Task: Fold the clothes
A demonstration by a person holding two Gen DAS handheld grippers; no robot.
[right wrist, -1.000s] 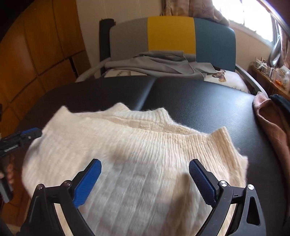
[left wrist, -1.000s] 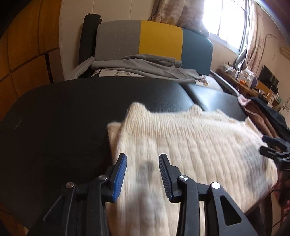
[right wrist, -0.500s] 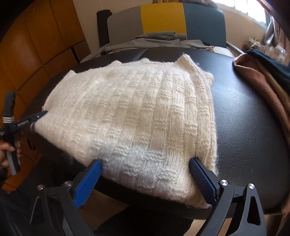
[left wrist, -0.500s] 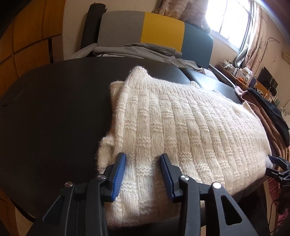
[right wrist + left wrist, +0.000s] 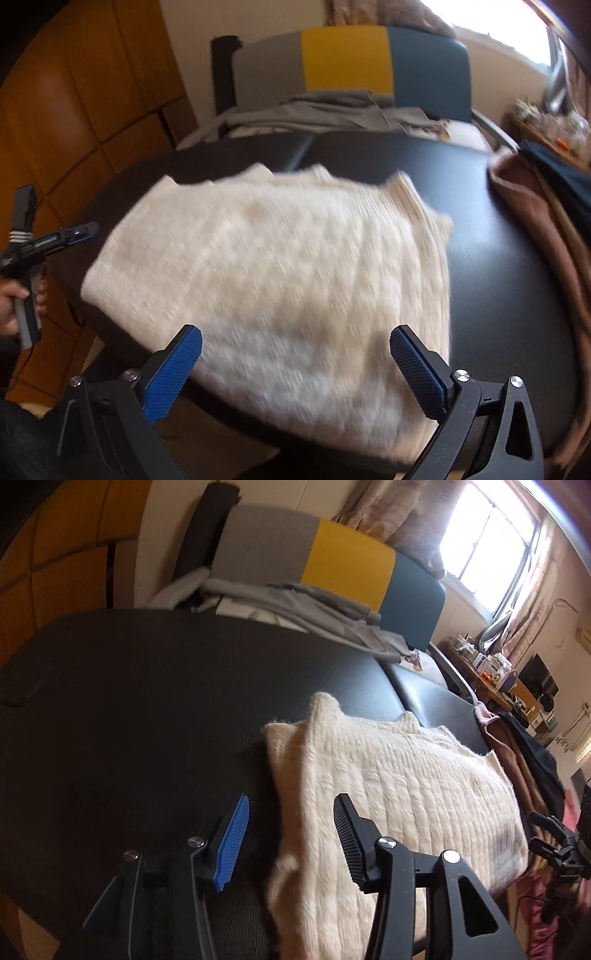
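Cream sweater [image 5: 280, 266] laid folded on the black table [image 5: 498, 266]

Both grippers, left [image 5: 291, 834] and right [image 5: 295, 373], are held with jaws apart and nothing gripped, hovering at the sweater's near edge, apparently so the bundle can be squared

No text, label, brand or number is showing legibly in either view. In the right wrist view, a small pale marking is sitting on the side of the left gripper [image 5: 75, 236] at about nine o'clock, but it is coming out too small and blurred to read. In the left wrist view, boxes and packages [image 5: 491, 664] are standing on a shelf at about two o'clock; any printing on them is too tiny to make out.
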